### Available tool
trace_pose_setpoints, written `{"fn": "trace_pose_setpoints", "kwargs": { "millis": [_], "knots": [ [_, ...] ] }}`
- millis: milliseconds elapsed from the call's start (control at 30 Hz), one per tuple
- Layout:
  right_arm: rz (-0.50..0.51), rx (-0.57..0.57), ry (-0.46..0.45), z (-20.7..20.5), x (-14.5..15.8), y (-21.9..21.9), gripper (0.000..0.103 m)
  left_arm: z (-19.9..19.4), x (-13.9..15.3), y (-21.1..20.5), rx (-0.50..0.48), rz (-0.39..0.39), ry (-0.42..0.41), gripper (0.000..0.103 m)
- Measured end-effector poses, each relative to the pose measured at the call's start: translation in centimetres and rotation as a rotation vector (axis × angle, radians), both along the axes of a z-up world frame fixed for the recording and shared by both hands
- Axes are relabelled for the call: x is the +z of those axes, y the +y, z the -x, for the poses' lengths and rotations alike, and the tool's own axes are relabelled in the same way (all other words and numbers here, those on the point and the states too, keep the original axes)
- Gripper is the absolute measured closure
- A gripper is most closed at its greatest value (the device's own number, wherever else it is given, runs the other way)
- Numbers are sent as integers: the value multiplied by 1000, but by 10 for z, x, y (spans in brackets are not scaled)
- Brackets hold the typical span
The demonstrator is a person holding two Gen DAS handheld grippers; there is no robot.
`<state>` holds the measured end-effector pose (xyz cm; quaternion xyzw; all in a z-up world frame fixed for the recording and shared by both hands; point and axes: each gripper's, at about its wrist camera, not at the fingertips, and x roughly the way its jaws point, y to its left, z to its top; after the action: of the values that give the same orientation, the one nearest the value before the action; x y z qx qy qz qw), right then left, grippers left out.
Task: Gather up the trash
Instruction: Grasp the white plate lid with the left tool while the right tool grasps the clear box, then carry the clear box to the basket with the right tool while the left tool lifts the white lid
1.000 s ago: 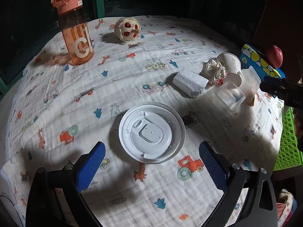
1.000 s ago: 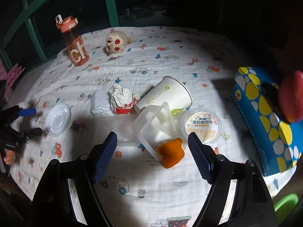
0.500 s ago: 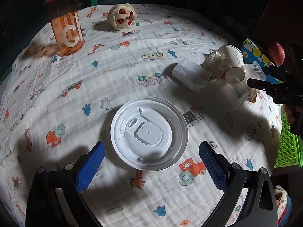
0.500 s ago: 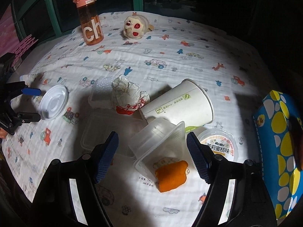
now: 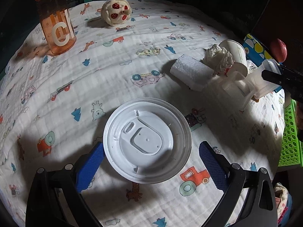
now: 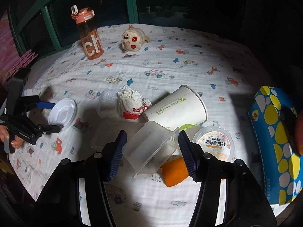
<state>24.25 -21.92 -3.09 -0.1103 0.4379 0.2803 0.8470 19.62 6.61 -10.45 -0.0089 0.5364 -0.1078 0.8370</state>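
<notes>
A white plastic lid (image 5: 147, 140) lies on the patterned cloth between the blue pads of my open left gripper (image 5: 151, 156); the pads stand at its sides, apart from it. It also shows in the right wrist view (image 6: 62, 112). My open right gripper (image 6: 150, 145) straddles a clear plastic tub (image 6: 151, 147), close on both sides. Around it lie a tipped paper cup (image 6: 177, 108), crumpled paper (image 6: 132, 99), a foam piece (image 6: 108, 102), an orange scrap (image 6: 174, 172) and a sealed jelly cup (image 6: 215, 143).
An orange water bottle (image 5: 55, 19) and a plush toy (image 5: 116, 12) stand at the table's far side. A blue and yellow box (image 6: 278, 138) sits at the right edge. A green basket (image 5: 290, 138) hangs off the table's right side.
My left gripper has moved forward so the lid now sits between its pads. My right gripper has moved in and narrowed around the clear tub.
</notes>
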Motion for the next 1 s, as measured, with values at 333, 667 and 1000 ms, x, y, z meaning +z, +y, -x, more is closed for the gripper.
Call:
{"fn": "trace_pose_setpoints", "kwargs": {
  "millis": [333, 667, 1000],
  "knots": [
    [-235, -119, 69, 19, 37, -21, 47, -3, -6, -1, 0, 1, -8, 13],
    [-361, -225, 49, 56, 70, -47, 47, 7, 5, -6, 1, 15, -43, 14],
    [-342, -411, -29, 113, 91, -125, 47, 30, 58, -38, -59, 57, -143, 14]
  ]
}}
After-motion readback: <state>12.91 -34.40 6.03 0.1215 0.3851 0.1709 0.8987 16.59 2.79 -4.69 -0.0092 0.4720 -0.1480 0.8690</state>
